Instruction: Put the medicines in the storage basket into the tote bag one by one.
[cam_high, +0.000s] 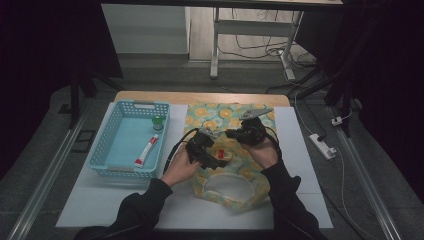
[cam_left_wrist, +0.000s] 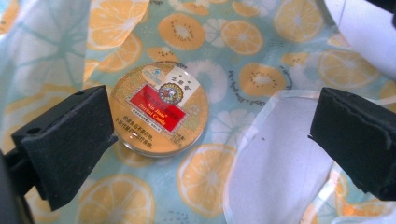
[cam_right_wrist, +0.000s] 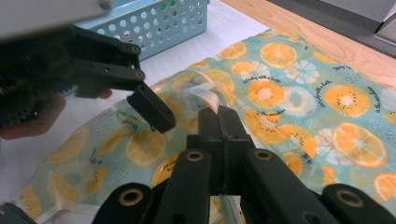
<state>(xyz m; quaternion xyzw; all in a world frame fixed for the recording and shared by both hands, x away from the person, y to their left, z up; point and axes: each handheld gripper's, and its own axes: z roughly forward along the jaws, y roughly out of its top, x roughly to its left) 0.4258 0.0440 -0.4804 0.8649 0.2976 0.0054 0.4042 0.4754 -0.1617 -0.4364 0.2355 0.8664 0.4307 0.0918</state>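
Tin: round candy tin with a red label, lying flat on the fruit-print bag, near its clear-rimmed mouth.
Left tongs: spread wide, nothing pinched; tin just inside the left jaw, not touched.
Right tongs: pressed together on the bag's clear rim, just beyond the tin.
Basket: blue, on the worktop left of the bag, well apart from the tin.

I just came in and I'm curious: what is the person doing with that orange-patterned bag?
A person works two grippers over the fruit-print bag. The right gripper is shut on the bag's clear edge, holding it. The left gripper is open above a round candy tin lying on the bag. A blue basket sits alongside.
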